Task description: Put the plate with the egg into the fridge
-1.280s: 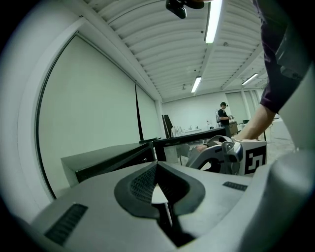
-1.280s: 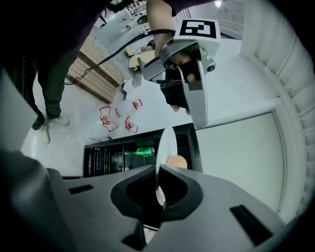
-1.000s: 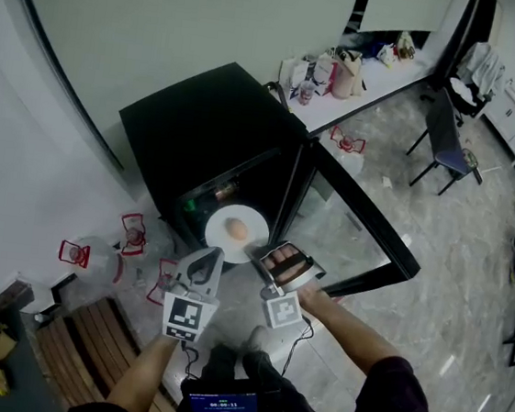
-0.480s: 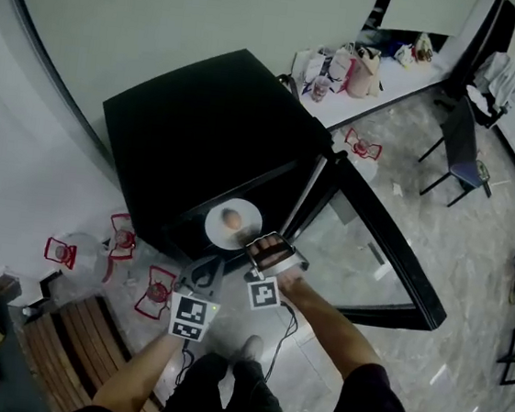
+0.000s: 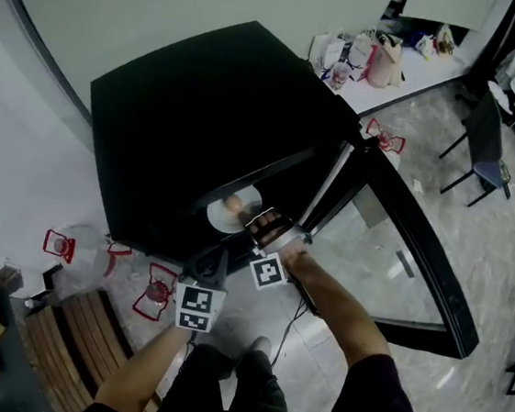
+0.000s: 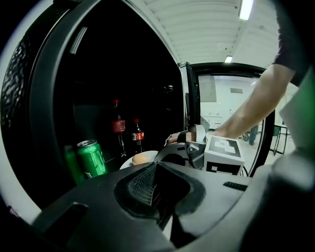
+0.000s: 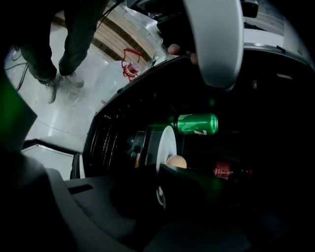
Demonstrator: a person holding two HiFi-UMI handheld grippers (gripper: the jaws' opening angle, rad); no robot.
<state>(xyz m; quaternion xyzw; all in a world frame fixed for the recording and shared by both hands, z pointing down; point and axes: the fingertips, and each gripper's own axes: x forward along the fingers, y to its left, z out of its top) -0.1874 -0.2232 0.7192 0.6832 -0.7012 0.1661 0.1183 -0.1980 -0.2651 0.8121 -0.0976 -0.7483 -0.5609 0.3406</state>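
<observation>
A white plate (image 5: 239, 221) with a brown egg (image 5: 233, 204) sits just inside the mouth of the open black fridge (image 5: 204, 111). My right gripper (image 5: 257, 224) is shut on the plate's near rim. In the right gripper view the plate (image 7: 166, 142) stands edge-on between the jaws of the right gripper (image 7: 158, 170), with the egg (image 7: 176, 161) beside it. My left gripper (image 5: 214, 260) hangs lower, in front of the fridge, shut and empty. From the left gripper (image 6: 155, 167) I see the plate (image 6: 129, 161) and egg (image 6: 141, 158).
Inside the fridge stand a green can (image 6: 91, 157) and two cola bottles (image 6: 118, 130). The glass door (image 5: 409, 255) swings open to the right. Red-framed items (image 5: 157, 292) and a wooden bench (image 5: 67, 336) lie on the floor at left.
The right gripper has carried the plate with the egg forward, from in front of the fridge to under its top edge. The left gripper followed a little behind.
</observation>
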